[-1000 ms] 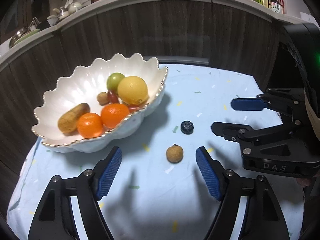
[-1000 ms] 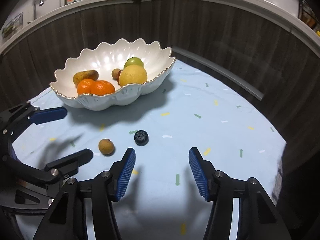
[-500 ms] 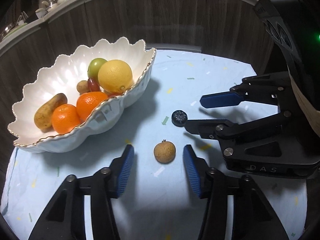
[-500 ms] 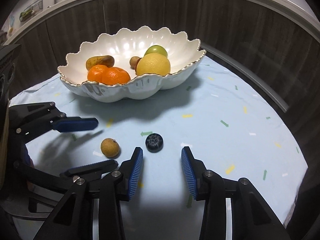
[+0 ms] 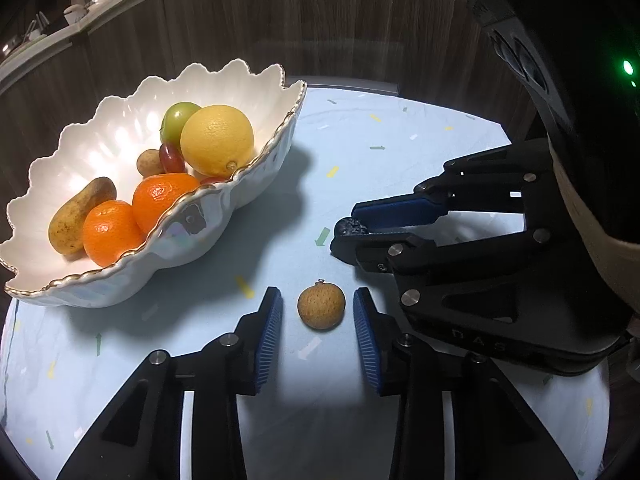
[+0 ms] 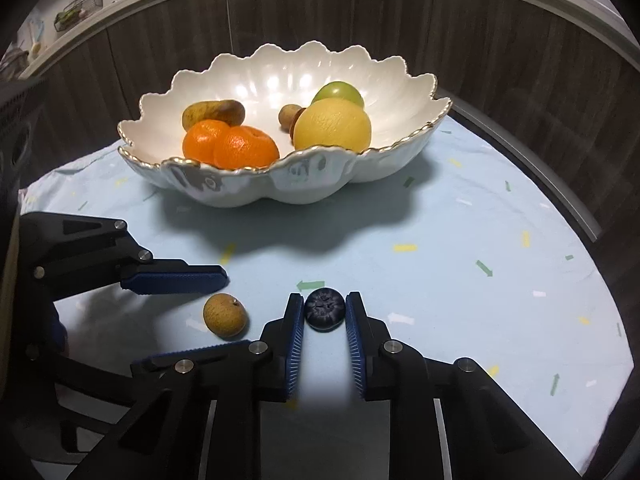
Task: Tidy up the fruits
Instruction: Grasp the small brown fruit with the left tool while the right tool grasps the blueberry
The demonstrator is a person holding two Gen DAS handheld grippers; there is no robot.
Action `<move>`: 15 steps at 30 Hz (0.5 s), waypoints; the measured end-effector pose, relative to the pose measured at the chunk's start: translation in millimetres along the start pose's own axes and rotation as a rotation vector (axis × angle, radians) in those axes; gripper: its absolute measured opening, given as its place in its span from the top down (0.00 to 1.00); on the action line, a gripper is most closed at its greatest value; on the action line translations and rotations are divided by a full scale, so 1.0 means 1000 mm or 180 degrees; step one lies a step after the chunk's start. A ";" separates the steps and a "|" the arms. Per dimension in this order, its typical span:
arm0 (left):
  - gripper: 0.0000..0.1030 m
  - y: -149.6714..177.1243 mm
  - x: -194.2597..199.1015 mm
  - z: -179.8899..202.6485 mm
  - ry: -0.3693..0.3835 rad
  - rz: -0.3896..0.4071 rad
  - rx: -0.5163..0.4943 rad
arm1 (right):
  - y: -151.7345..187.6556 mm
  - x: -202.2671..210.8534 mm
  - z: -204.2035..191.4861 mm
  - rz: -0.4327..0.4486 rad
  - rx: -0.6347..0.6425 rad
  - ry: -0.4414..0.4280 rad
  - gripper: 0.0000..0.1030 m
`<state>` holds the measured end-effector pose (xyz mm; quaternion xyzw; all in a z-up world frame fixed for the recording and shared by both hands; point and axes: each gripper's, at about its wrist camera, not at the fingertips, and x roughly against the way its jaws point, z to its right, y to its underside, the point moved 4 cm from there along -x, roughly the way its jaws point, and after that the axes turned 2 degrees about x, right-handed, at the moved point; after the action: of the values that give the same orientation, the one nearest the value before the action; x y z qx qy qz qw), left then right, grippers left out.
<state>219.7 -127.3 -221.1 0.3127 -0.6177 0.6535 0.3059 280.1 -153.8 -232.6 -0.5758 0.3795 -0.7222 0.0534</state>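
The right hand-held gripper (image 6: pixel 324 314) pinches the blueberry (image 6: pixel 324 309), half-hidden; the left hand-held gripper (image 5: pixel 318 306) is closing around the longan (image 5: pixel 321 306).

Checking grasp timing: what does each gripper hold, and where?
Right gripper pinches the blueberry by its sides. Left gripper is closing around the longan, pads not touching.

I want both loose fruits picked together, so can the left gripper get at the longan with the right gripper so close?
Probably yes. The left gripper already straddles the longan, jaws closing, nothing between. The right gripper, shut on the blueberry, sits just beside, apparently clear.
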 end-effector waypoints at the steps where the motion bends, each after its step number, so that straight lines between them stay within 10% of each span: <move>1: 0.70 0.000 0.000 0.000 0.0011 0.0001 0.0000 | 0.000 0.000 0.001 0.0002 -0.0011 -0.0008 0.78; 15: 0.78 0.000 0.005 -0.003 0.0082 -0.0007 -0.0004 | 0.001 0.012 -0.002 0.0038 -0.0117 0.0073 0.79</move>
<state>216.4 -124.1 -217.2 0.3047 -0.6138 0.6568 0.3148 273.9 -159.9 -224.1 -0.5662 0.3966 -0.7213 0.0427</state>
